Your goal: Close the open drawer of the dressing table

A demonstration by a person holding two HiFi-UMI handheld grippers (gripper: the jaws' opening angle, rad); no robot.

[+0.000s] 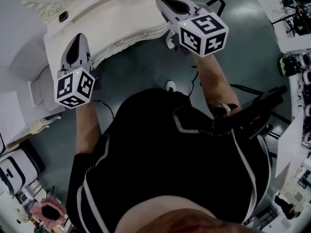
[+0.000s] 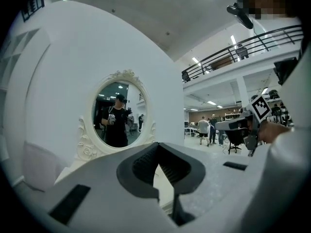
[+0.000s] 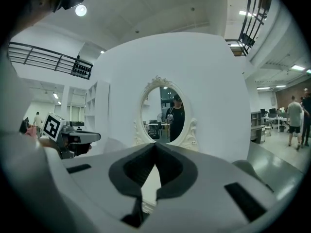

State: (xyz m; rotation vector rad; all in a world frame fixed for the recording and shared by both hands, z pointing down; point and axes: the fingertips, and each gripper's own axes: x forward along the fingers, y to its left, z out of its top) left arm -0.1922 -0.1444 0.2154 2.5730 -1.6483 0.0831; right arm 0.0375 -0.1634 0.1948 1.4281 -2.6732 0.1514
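Both grippers pinched shut on nothing, up over the dressing table

The left gripper and right gripper have jaw tips together, holding nothing, and both point at the mirror. Below them, the dressing table's drawer front looks flush to me, so I'd say the closing is pretty much done.

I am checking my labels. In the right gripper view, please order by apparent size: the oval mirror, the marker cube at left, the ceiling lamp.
1. oval mirror
2. marker cube
3. ceiling lamp
The cube is near the camera and the lamp far, so real sizes may differ.
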